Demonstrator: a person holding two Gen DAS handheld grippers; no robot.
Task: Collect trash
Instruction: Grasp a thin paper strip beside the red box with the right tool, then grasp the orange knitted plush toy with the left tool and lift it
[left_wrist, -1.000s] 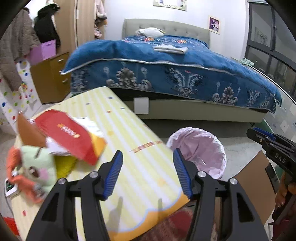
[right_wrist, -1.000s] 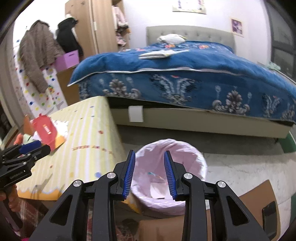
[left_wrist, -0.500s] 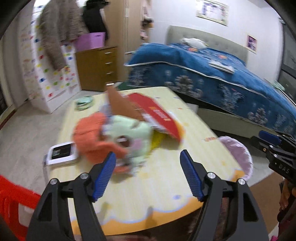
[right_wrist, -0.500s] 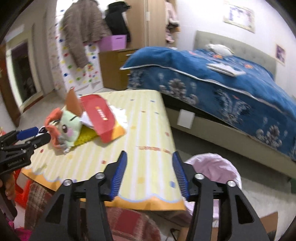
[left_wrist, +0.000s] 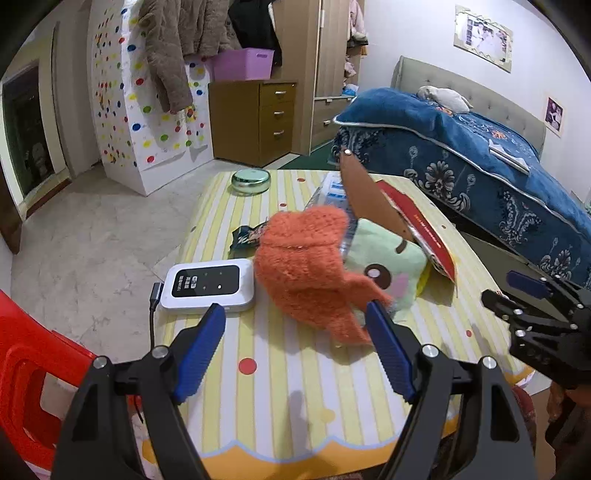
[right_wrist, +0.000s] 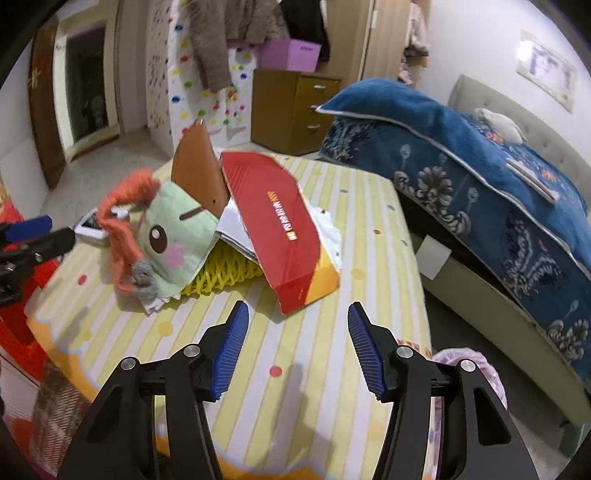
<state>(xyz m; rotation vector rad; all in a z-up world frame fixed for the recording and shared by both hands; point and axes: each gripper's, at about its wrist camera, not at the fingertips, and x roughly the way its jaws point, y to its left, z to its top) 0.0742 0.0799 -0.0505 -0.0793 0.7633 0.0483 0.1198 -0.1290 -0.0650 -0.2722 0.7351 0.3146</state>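
Left gripper (left_wrist: 295, 347) and right gripper (right_wrist: 297, 347) both spread wide, empty, over striped table (right_wrist: 332, 406) near red carton (right_wrist: 277, 218).

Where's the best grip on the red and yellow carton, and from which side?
Right gripper, open, already faces the red and yellow carton. Probably pinch its near flattened end, which lifts off the table, coming from the front edge; the far end is wedged under the plush toy.

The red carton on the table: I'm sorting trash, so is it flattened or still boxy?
Flattened. The red carton lies as a thin slab propped at a slant on the pile beside the plush toy, its yellow end resting on the table.
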